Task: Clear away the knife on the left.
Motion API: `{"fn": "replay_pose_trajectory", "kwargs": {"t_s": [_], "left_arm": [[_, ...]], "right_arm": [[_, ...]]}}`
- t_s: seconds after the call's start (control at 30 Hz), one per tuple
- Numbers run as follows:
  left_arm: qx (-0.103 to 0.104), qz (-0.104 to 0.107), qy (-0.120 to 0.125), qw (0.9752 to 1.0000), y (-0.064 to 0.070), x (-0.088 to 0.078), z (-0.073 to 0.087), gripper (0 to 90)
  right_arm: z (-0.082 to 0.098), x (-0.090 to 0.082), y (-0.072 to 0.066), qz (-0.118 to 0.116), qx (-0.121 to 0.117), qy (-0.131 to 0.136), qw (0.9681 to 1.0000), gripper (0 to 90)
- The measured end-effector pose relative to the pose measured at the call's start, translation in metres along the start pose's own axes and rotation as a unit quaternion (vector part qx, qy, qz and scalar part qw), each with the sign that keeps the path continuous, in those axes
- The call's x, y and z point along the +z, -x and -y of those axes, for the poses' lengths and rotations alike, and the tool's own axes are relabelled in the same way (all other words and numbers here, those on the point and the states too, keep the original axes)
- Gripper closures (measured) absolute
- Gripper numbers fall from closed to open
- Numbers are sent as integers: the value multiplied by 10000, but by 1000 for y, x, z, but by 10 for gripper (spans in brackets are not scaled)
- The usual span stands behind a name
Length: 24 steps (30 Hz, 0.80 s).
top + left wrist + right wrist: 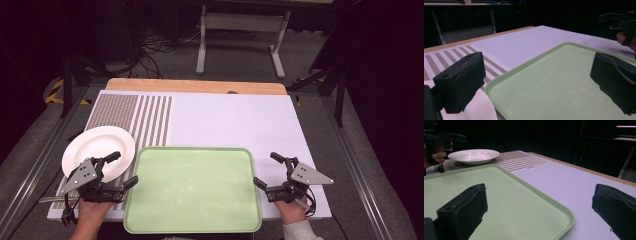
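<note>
In the high view we see the left gripper (pixel 122 169) covering the round white plate's (pixel 95 145) rim at about five o'clock. In the left gripper view the bottom edge cuts off the plate at seven o'clock and the pale green plastic tray's (pixel 554 85) near side. In the right gripper view the tray runs off at nine o'clock, and the far hand (pixel 437 155) is partly cropped at ten o'clock.

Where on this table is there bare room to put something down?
The green tray holds nothing across its whole inside. Beyond its far rim, the white mat is bare up to the wooden edge. It is tighter at the near left, where the white plate sits by the tray and the left gripper hovers with jaws open.
</note>
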<state>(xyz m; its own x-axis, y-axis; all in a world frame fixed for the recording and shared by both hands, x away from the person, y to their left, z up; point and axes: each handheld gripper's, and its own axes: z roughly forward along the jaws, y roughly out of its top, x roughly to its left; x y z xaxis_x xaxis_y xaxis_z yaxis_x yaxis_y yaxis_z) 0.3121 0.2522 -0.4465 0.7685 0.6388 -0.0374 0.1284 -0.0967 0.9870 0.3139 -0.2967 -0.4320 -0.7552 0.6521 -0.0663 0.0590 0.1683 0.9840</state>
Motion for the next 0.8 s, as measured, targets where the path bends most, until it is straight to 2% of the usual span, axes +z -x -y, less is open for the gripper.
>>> {"fn": "replay_pose_trajectory", "kwargs": {"t_s": [0.3, 0.5, 0.6, 0.8], "left_arm": [[68, 49, -108, 9999, 0, -4, -8, 37], [74, 163, -254, 9995, -1, -6, -16, 52], [223, 243, -380, 9987, 0, -5, -23, 61], [516, 478, -720, 9949, 2, -5, -37, 72]], "right_arm": [[1, 1, 0, -26, 39, -9, 10000, 5], [0, 0, 0, -6, 58, 4, 10000, 5], [1, 0, 1, -13, 106, 27, 9999, 6], [1, 0, 2, -27, 111, 17, 9999, 9]]}}
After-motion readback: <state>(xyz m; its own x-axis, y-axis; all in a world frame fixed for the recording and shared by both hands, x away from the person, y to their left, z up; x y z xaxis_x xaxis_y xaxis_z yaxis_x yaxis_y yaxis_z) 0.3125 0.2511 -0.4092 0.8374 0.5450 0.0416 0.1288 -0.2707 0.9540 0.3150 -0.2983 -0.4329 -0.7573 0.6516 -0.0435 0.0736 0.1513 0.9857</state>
